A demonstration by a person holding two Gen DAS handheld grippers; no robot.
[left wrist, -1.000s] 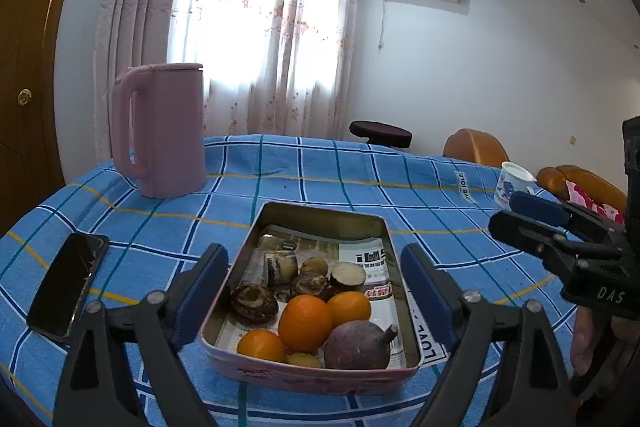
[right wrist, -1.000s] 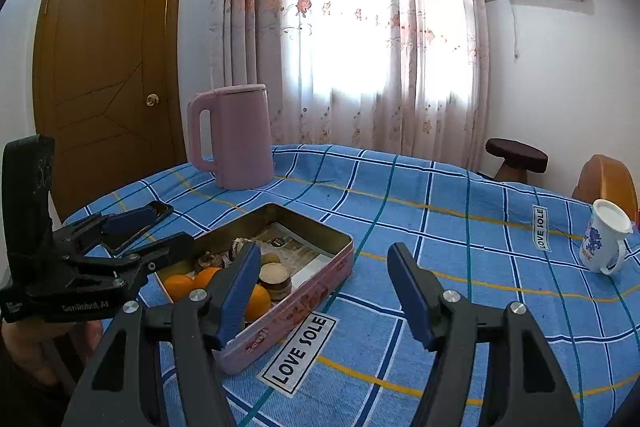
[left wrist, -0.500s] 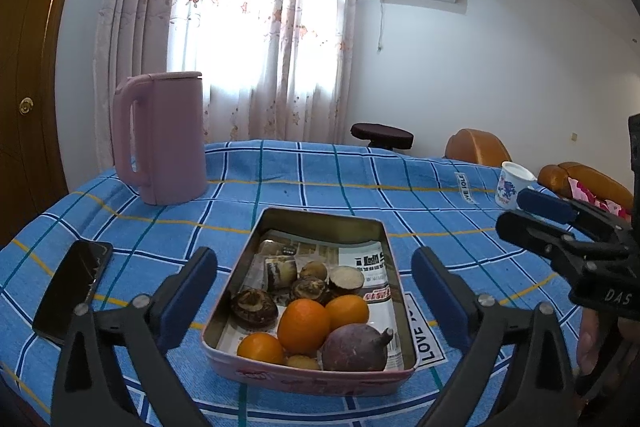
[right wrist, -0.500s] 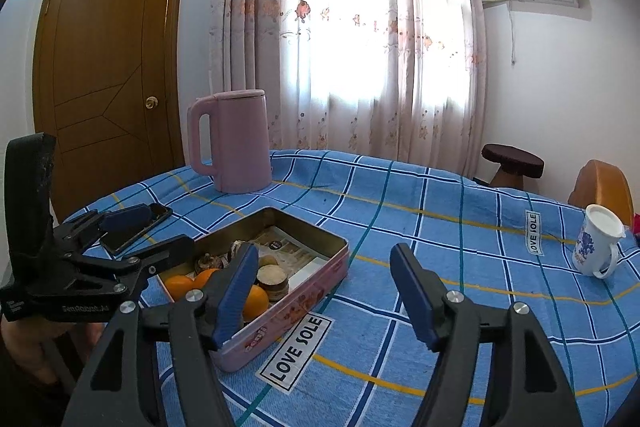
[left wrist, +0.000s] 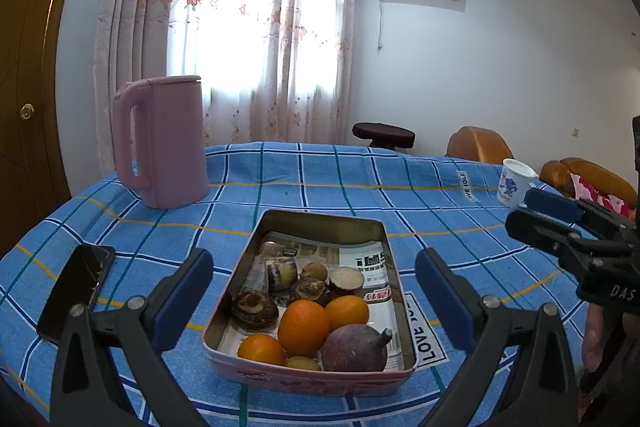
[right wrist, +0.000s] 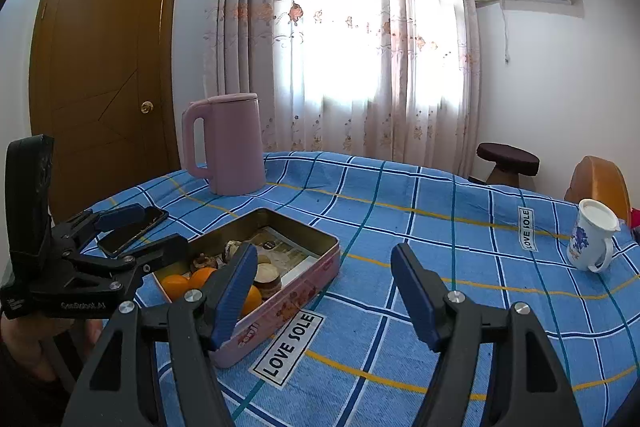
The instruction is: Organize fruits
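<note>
A pink-sided metal tin (left wrist: 320, 217) lined with newspaper sits on the blue checked tablecloth. Its near end holds three oranges (left wrist: 303, 325), a purple round fruit (left wrist: 354, 347) and several brown pieces (left wrist: 254, 309). My left gripper (left wrist: 312, 259) hovers just before the tin, and its jaws are opening wide, with the tin framed between them but untouched. From the right wrist view the tin (right wrist: 304, 227) lies at the left, beside the left gripper (right wrist: 156, 229). My right gripper (right wrist: 324, 251) is open over bare cloth to the tin's right, holding nothing.
A pink kettle (left wrist: 164, 143) stands at the back left. A black phone (left wrist: 76, 293) lies left of the tin. A white mug (right wrist: 592, 239) sits near the table's right edge. Beyond the table are a dark stool (right wrist: 508, 159), orange chairs (left wrist: 476, 145) and a wooden door.
The left gripper's jaws have spread wider apart around the view of the tin. The right gripper's jaws look much the same, and neither hand has shifted noticeably.
</note>
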